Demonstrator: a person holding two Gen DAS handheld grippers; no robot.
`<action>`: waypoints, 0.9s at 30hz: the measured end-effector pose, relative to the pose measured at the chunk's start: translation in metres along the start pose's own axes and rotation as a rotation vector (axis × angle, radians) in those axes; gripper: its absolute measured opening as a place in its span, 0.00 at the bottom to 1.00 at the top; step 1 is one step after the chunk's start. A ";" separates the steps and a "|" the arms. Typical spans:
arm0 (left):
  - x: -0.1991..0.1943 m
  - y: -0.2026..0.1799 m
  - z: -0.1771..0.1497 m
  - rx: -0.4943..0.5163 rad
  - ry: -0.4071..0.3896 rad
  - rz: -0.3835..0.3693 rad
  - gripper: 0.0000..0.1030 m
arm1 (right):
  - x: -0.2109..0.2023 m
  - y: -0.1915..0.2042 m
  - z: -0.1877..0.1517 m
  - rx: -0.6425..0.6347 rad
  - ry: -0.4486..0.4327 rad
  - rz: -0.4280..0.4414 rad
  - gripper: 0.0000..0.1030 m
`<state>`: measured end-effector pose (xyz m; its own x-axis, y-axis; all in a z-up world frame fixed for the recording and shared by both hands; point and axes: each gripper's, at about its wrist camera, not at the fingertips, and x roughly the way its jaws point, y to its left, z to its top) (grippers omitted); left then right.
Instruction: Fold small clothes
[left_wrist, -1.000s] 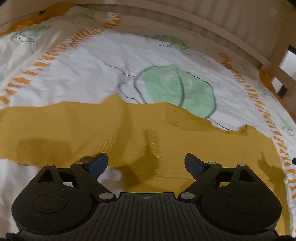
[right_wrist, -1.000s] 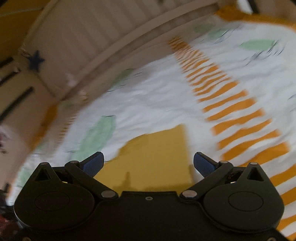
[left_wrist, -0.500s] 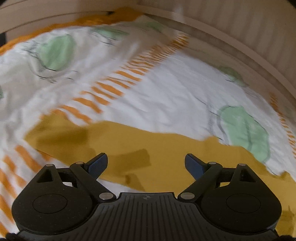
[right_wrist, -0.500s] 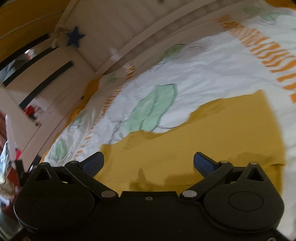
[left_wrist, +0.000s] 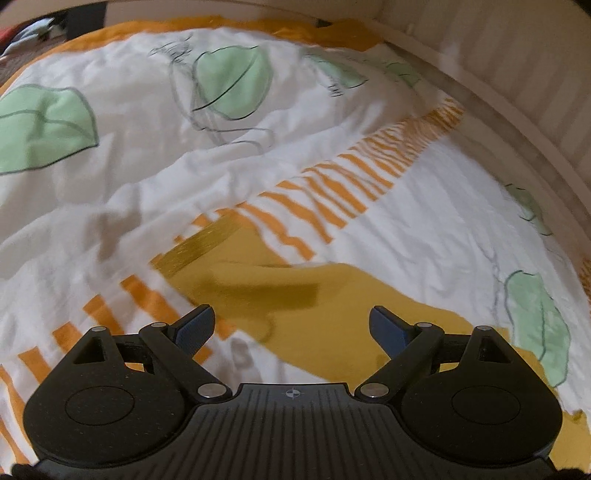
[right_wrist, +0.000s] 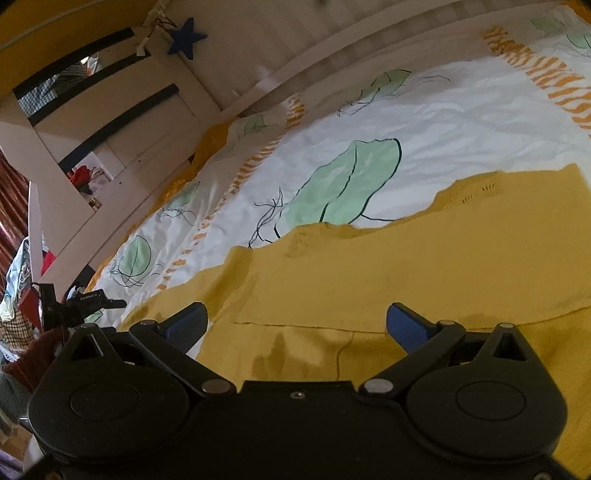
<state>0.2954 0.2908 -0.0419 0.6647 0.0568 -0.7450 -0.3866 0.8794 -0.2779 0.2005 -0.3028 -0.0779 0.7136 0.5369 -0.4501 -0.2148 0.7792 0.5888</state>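
A mustard-yellow knit garment (right_wrist: 406, 266) lies spread flat on a bed cover. In the left wrist view one narrow end of it (left_wrist: 258, 284), with a ribbed cuff, points up and left. My left gripper (left_wrist: 291, 325) is open and empty, just above that end. My right gripper (right_wrist: 295, 325) is open and empty, low over the wide body of the garment, where a folded edge runs between the fingers.
The bed cover (left_wrist: 147, 177) is white with green leaves and orange stripes. A pale wooden bed rail (left_wrist: 517, 122) runs along the far side. In the right wrist view a slatted headboard (right_wrist: 110, 122) and clutter (right_wrist: 22, 295) stand at the left.
Both grippers have swung left over the garment. The left view now faces the sleeve end, and the right view shows much more of the garment's body. Both stay open.
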 end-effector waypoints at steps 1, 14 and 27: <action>0.002 0.003 -0.001 -0.006 0.001 0.006 0.88 | 0.000 -0.001 -0.001 0.004 0.000 0.000 1.00; 0.043 0.030 0.007 -0.125 -0.053 -0.034 0.90 | 0.009 -0.005 -0.008 0.036 0.031 -0.027 1.00; 0.018 -0.004 0.009 -0.080 -0.156 -0.069 0.08 | 0.007 -0.008 -0.006 0.030 0.028 -0.061 1.00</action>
<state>0.3150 0.2922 -0.0489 0.7804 0.0757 -0.6207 -0.3820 0.8436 -0.3773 0.2032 -0.3033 -0.0895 0.7057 0.4980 -0.5039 -0.1516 0.8009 0.5793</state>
